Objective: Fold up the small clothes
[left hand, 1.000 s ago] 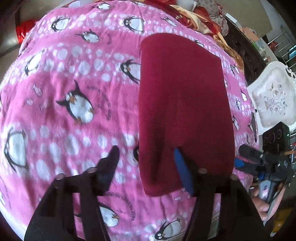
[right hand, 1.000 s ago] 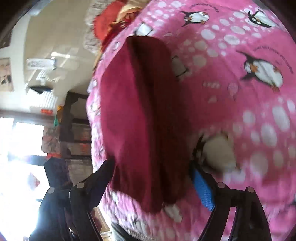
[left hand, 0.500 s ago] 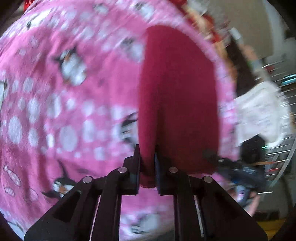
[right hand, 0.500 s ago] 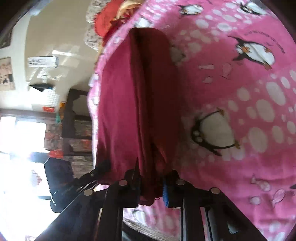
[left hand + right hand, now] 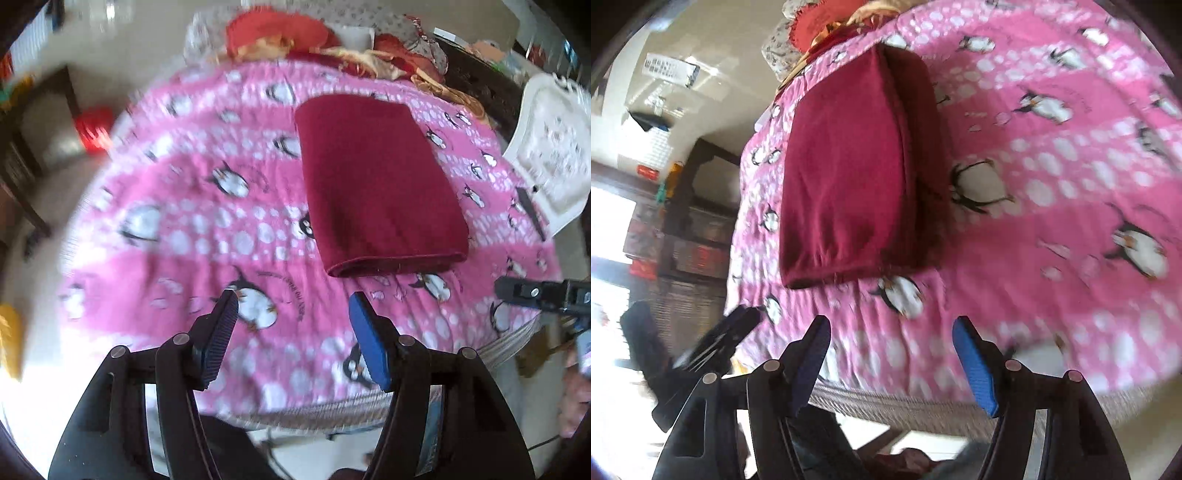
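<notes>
You're holding both tools over the near edge of the pink penguin blanket (image 5: 192, 236) right now, and the dark red garment (image 5: 376, 181) is lying flat on it, folded into a neat oblong with its rolled fold facing you. Your left gripper (image 5: 291, 332) is hanging with its jaws apart, having just been opening, and nothing is sitting between the pads; the garment is lying just beyond it and a little to the right. Your right gripper (image 5: 892, 354) is doing the same: jaws spread, just opened, nothing between them, with the garment (image 5: 846, 177) ahead and to its left. From the left wrist view you're catching the right tool at the right edge of the picture, clear of the cloth; from the right wrist view the other tool is showing at the lower left. Past the far edge of the blanket a heap of red, orange and patterned fabrics (image 5: 325, 40) is piling up, loose, and you can't tell whether any basket is holding it. A white ornate chair (image 5: 554, 147) is standing at the right, and something red (image 5: 94, 127) is sitting on the floor at far left, too blurred to name.
</notes>
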